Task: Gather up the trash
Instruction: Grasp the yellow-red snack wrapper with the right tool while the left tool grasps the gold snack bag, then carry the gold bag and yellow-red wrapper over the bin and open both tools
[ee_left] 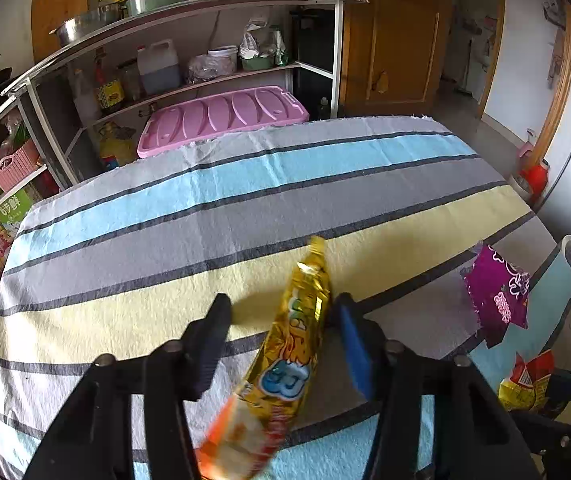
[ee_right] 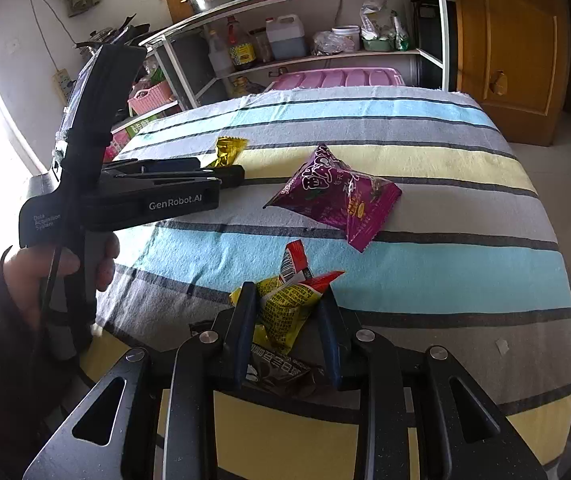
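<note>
Currently, at the far left of the right wrist view, a hand is seen on the grip of the left gripper, whose fingers are extended toward the centre of the striped cloth.

In the left wrist view, a gold wrapper is located between the fingers of that gripper. The wrapper is seen against the blue right pad, while a clear gap is visible at the left finger; the jaws are spread, and no pinch is shown.

Right of centre on the cloth, a purple packet is found lying apart from both tools.

At lower centre of the right wrist view, a yellow and red packet is pinched by the right gripper, its pads pressed against both sides. A dark wrapper is seen beneath the jaws.
</note>
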The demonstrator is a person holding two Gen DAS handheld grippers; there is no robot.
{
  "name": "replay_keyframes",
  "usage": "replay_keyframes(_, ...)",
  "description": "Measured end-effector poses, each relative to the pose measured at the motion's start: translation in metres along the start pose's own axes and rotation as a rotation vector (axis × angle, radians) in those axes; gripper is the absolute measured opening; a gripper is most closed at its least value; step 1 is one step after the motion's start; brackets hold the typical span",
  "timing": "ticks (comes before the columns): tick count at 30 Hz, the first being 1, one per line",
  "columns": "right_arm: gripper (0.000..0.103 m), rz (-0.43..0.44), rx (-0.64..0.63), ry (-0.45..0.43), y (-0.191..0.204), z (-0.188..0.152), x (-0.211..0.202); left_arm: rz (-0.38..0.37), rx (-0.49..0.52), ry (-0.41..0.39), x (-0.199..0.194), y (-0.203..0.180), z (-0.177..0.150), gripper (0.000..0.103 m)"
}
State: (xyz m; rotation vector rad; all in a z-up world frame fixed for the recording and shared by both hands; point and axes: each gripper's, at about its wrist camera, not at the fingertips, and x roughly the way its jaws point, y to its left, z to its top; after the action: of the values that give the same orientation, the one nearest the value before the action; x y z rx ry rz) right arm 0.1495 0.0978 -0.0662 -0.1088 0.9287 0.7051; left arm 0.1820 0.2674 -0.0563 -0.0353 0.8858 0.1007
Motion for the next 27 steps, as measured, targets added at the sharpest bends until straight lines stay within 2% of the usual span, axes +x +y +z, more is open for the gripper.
replay_keyframes(3, 0.031, -0.001, 0.002, -0.002, 0.0, 0.0, 0.0, 0.003, 0.0, 0.0, -0.003, -0.001, -0.001, 0.035)
replay_keyframes(6, 0.03, -0.004, -0.001, -0.007, 0.001, 0.0, -0.003, 0.01, -0.012, 0.006, -0.008, -0.002, -0.004, 0.027)
replay_keyframes(18, 0.03, -0.008, 0.005, -0.077, 0.001, -0.003, -0.031, -0.001, -0.08, -0.06, -0.048, -0.003, -0.012, 0.026)
replay_keyframes(27, 0.03, -0.016, 0.043, -0.153, -0.012, -0.007, -0.067, -0.033, -0.054, -0.121, -0.087, -0.027, -0.018, 0.026)
